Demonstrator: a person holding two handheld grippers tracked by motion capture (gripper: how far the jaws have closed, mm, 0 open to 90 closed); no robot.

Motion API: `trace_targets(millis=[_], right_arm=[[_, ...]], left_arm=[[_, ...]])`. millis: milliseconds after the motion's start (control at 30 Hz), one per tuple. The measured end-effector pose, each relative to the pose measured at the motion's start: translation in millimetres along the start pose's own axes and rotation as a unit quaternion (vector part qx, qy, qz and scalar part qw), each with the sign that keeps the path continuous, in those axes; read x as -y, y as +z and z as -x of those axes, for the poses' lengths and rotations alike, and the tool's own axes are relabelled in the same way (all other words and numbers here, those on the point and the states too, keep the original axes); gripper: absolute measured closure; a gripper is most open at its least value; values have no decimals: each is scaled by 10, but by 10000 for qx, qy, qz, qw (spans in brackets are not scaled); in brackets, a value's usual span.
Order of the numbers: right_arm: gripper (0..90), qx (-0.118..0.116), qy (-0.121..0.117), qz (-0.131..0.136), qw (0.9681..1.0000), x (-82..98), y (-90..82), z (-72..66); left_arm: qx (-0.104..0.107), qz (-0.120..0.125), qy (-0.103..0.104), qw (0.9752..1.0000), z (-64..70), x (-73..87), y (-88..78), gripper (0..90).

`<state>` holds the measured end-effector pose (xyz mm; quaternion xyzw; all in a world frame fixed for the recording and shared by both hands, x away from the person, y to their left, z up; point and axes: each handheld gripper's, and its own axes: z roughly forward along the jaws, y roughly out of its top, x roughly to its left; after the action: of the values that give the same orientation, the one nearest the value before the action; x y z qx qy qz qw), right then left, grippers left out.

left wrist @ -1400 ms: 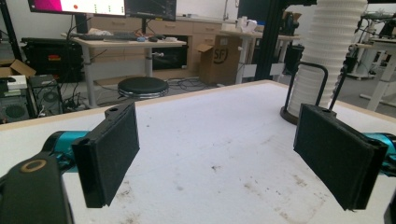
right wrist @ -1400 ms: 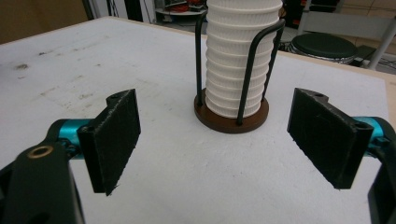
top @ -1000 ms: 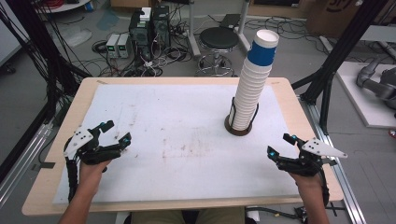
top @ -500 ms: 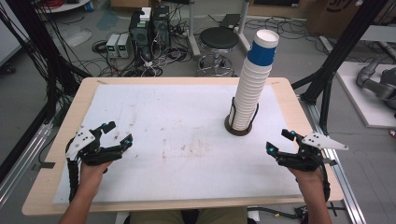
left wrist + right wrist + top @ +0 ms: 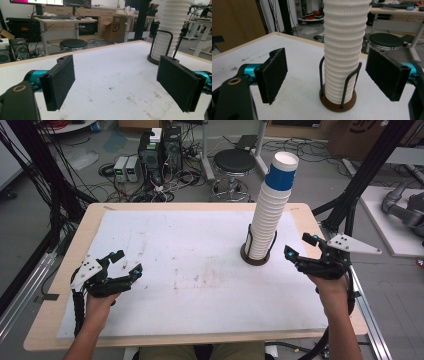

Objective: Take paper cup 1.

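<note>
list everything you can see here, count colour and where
stack of paper cups: one tall stack, white with a blue top cup, right of table centre
cup holder: one, brown base with black wire uprights, around the stack's foot
table: one, wooden rim with a stained white top
stool: one, black, on the floor beyond the table
computer towers: two, dark, on the floor at the back among cables
left claw: one, black, open, near the table's left edge
right claw: one, black, open, facing the stack
</note>
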<state>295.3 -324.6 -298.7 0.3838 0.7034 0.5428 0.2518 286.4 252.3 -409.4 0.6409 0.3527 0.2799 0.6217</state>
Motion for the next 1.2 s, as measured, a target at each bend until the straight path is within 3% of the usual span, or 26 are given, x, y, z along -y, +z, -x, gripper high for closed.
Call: trace_targets(millis=[67, 133, 167, 200, 233, 367, 433, 467, 733, 1200], right_arm=[[179, -16, -28, 9, 10000, -48, 8, -2], [179, -37, -133, 32, 9999, -272, 31, -26], [179, -37, -133, 32, 9999, -272, 31, -26], [179, -86, -179, 49, 9998, -410, 47, -35], [179, -86, -179, 49, 9998, -410, 47, -35], [179, -94, -364, -18, 9993, -736, 123, -52], [179, -80, -397, -13, 9992, -782, 139, -46], [179, -65, -380, -15, 9993, -911, 187, -32], [179, 9, -313, -44, 9995, -1237, 329, 56], [179, 79, -159, -193, 9997, -1612, 503, 184]], left_arm=[[15, 6, -8, 10000, 3, 0, 2, 149], [11, 2, -10, 10000, 3, 0, 3, 150], [14, 0, -12, 10000, 3, 0, 3, 150], [12, 2, -17, 10000, 3, 0, 4, 150], [12, 4, -20, 10000, 3, 1, 5, 150], [10, -1, -23, 10000, 2, 2, 4, 150], [16, 3, -19, 10000, 2, 1, 5, 149], [15, 1, -25, 10000, 2, 1, 4, 149], [29, 10, -36, 10000, -6, 4, 1, 150], [50, -12, -64, 10000, -7, 15, 8, 150]])
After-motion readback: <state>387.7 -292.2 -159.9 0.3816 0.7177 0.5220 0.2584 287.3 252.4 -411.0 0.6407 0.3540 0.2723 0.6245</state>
